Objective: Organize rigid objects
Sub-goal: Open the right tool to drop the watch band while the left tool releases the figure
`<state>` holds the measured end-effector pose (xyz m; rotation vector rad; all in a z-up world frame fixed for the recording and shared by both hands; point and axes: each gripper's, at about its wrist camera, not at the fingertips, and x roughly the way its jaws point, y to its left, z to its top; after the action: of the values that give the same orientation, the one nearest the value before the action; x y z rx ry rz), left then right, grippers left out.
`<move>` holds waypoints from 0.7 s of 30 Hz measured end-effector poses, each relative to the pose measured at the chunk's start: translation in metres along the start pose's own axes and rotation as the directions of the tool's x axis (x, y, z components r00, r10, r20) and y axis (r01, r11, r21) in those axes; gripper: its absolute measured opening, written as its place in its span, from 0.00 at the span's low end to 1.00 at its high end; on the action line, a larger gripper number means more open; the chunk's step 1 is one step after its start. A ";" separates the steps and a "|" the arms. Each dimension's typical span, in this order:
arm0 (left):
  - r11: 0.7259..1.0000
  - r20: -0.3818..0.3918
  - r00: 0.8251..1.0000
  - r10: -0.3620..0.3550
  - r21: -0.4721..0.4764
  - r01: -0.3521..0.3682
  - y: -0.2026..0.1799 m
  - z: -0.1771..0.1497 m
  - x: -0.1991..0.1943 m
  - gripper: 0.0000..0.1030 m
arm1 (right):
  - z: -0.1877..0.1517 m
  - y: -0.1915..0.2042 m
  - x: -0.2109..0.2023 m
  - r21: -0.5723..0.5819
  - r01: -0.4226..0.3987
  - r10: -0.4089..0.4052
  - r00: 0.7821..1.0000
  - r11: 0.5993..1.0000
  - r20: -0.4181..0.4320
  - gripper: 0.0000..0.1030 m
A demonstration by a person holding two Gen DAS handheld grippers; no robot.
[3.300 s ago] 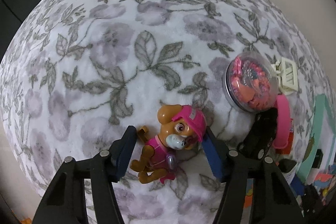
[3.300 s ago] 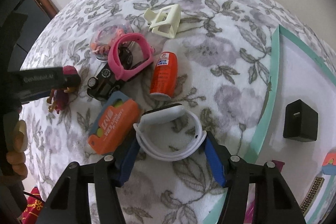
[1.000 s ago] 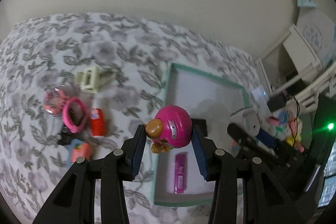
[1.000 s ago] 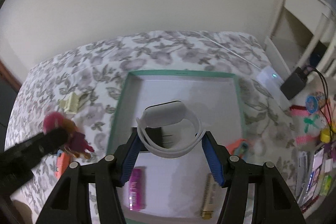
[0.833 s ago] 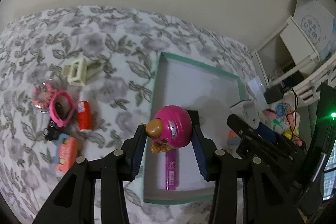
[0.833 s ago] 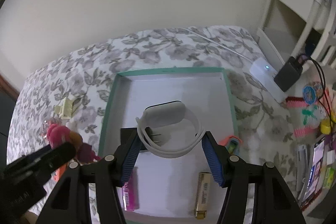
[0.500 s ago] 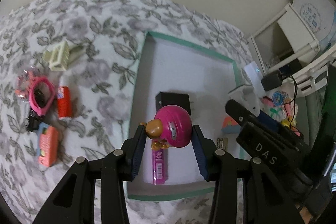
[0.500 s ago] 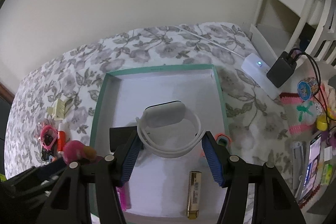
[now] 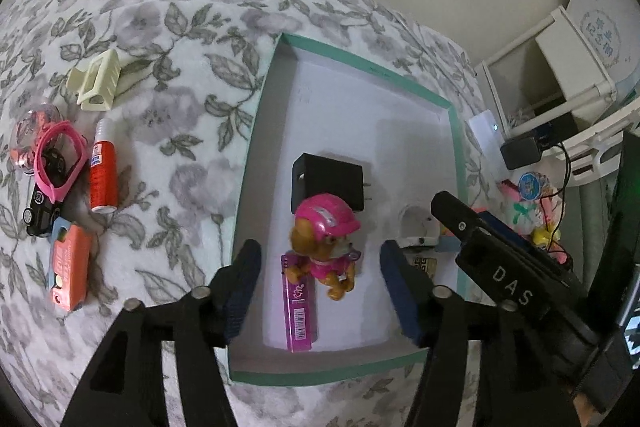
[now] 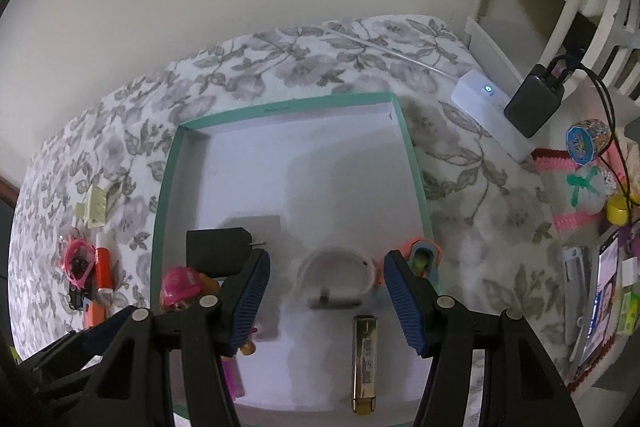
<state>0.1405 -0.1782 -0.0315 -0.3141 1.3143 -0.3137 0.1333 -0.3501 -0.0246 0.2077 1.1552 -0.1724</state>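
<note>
Change: my left tool (image 9: 320,251) has just been opening. The dog toy (image 9: 326,239), gripped half a second ago, now stands free in the tray (image 9: 400,131), clear of both pads, against the black adapter (image 9: 326,179) and the pink case (image 9: 298,311). The white band (image 10: 338,277) has left my right tool (image 10: 326,261) and lies blurred on the tray floor.

Result: I judge both items placed; more remain on the floral blanket (image 9: 180,131).

Pose: both tools point steeply down over the tray, jaws wide and empty.
</note>
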 end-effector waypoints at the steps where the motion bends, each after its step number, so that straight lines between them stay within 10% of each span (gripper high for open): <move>1: 1.000 0.004 1.000 -0.002 -0.005 0.002 0.001 0.001 -0.002 0.63 | 0.001 0.000 0.000 -0.001 0.001 -0.001 1.000 1.000 0.000 0.61; 21: 0.983 0.244 0.952 0.184 -0.029 -0.182 0.022 0.017 -0.060 0.89 | 0.008 0.022 -0.028 -0.079 0.034 -0.027 0.996 0.996 0.087 0.76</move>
<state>0.1448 -0.1329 0.0170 -0.2261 1.0900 -0.1089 0.1351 -0.3301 0.0060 0.1103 1.0785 -0.1600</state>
